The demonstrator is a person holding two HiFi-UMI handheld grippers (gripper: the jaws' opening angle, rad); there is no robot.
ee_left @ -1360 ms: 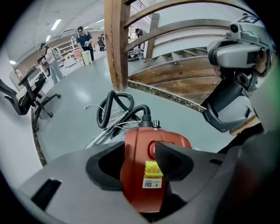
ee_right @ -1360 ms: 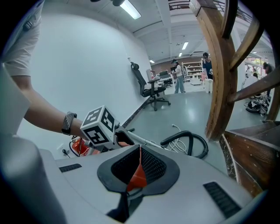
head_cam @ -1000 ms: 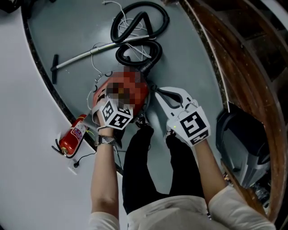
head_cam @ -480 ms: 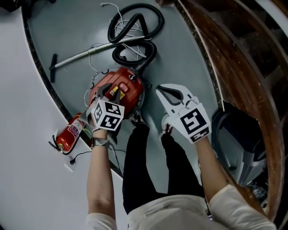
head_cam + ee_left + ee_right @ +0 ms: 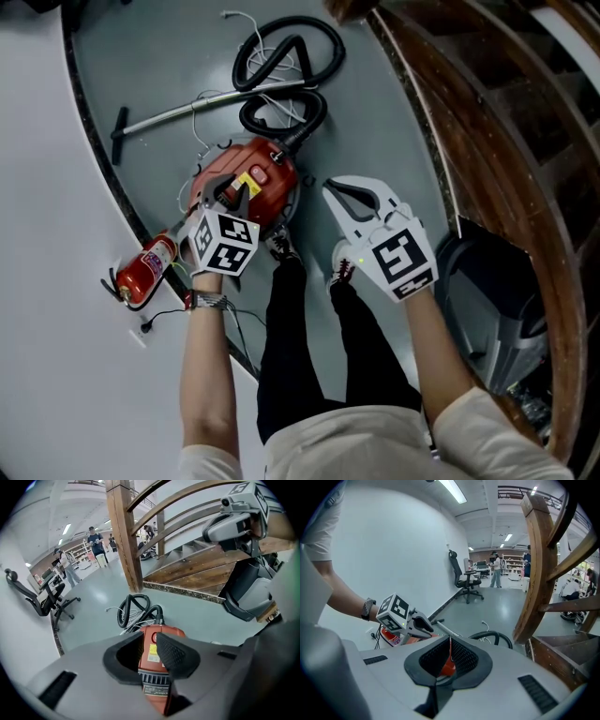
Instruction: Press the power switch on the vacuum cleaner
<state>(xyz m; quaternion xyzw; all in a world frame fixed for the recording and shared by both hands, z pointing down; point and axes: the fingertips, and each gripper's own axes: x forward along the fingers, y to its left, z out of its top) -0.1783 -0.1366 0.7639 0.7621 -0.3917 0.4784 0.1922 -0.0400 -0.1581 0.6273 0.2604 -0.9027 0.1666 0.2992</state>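
The red vacuum cleaner (image 5: 258,178) stands on the grey floor by my feet, its black hose (image 5: 281,56) coiled behind it. My left gripper (image 5: 239,199) hangs above the vacuum's near side and points steeply down at it. Its jaws have just been closing and still stand a little apart, with nothing between them. In the left gripper view the vacuum's top (image 5: 165,631) and a round button show through the left gripper (image 5: 149,641). My right gripper (image 5: 330,190) hovers to the right of the vacuum, tips together and empty. In the right gripper view, my right gripper (image 5: 449,641) has the left gripper (image 5: 427,629) ahead of it.
A red fire extinguisher (image 5: 145,267) lies by the white wall at the left. A metal wand (image 5: 187,112) and white cord lie beyond the vacuum. A wooden stair rail (image 5: 450,122) curves along the right, with a grey machine (image 5: 497,300) below it. An office chair (image 5: 28,597) stands farther off.
Both grippers have come up away from the floor. The left one has lifted off the vacuum's top and shifted slightly left, so more of the red body shows.
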